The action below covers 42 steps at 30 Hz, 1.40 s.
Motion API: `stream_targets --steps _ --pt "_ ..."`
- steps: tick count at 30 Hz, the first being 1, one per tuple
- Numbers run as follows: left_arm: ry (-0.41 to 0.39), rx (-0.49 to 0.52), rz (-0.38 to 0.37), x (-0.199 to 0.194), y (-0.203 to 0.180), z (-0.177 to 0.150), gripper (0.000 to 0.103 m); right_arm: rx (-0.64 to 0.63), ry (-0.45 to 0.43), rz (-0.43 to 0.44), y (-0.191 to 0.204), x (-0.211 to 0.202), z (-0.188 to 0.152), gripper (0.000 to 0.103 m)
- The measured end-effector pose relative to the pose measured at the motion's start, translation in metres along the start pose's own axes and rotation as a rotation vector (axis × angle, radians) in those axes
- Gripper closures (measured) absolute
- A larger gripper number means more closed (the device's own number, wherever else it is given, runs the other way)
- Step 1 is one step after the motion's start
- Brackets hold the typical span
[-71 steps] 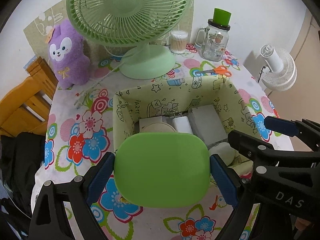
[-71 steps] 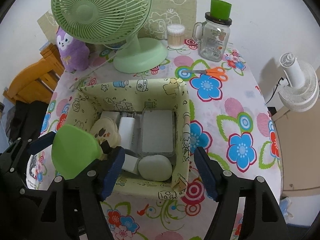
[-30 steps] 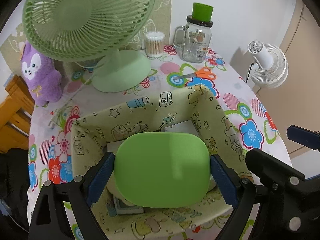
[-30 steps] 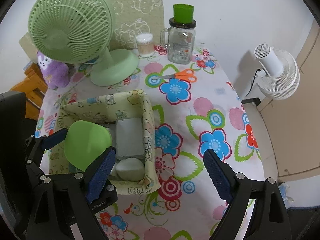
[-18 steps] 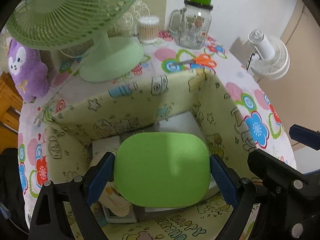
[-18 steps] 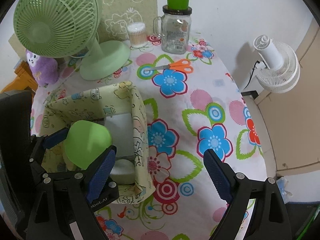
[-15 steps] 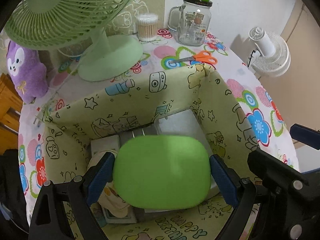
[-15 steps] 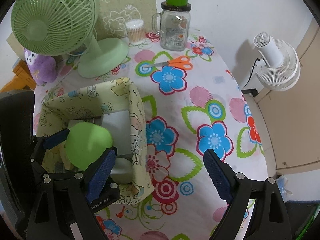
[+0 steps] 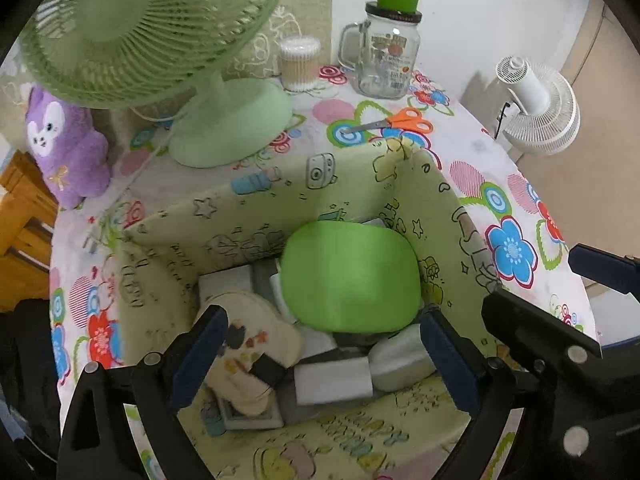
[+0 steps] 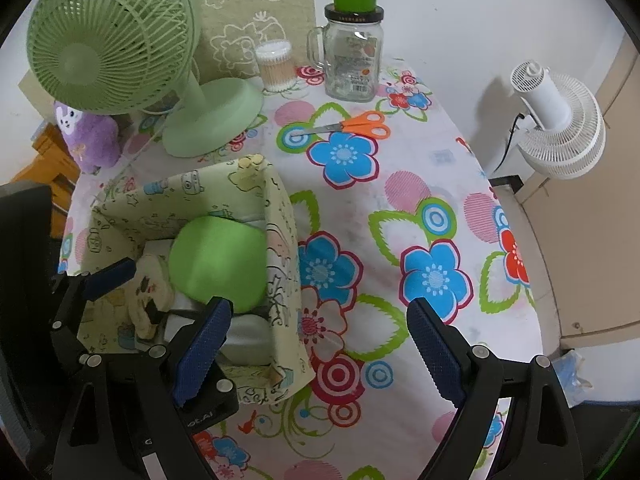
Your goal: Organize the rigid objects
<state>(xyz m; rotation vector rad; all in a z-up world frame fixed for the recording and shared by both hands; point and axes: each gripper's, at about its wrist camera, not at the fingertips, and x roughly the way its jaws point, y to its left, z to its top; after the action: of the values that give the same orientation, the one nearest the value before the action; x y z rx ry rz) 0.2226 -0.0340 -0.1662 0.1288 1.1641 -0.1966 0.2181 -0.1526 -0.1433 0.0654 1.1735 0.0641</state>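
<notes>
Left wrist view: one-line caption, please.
Open left gripper above fabric bin; green case lies inside.

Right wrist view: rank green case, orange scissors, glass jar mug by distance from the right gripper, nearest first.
From the right gripper:
1. green case, in the fabric box, to its left.
2. orange scissors, on the tablecloth, mid-table ahead.
3. glass jar mug, at the far edge by the wall.

The lid lies in the fabric box, at its right wall — fan, jar and scissors behind.
</notes>
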Motion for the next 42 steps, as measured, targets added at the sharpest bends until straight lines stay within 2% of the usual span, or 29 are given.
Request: stream_targets --steps 7,14,17,32,42 --pt "-0.034 -0.029 0.078 -0.026 0.006 -0.01 0.006 -0.033 -0.029 0.036 0.008 -0.015 -0.005 0.011" --pt "-0.05 -0.081 0.117 -0.054 0.013 -0.023 0.006 -0.069 -0.06 0.066 0.013 -0.032 -0.012 0.011" --pt "-0.052 -0.113 0.128 -0.065 0.013 -0.03 0.006 -0.089 -0.09 0.059 0.015 -0.039 -0.015 0.011" --pt "-0.113 -0.224 0.191 -0.13 -0.001 -0.068 0.006 -0.129 -0.172 0.155 0.001 -0.086 -0.043 0.011" --pt "-0.178 -0.243 0.196 -0.173 -0.012 -0.084 0.003 -0.17 -0.253 0.162 -0.008 -0.132 -0.059 0.007"
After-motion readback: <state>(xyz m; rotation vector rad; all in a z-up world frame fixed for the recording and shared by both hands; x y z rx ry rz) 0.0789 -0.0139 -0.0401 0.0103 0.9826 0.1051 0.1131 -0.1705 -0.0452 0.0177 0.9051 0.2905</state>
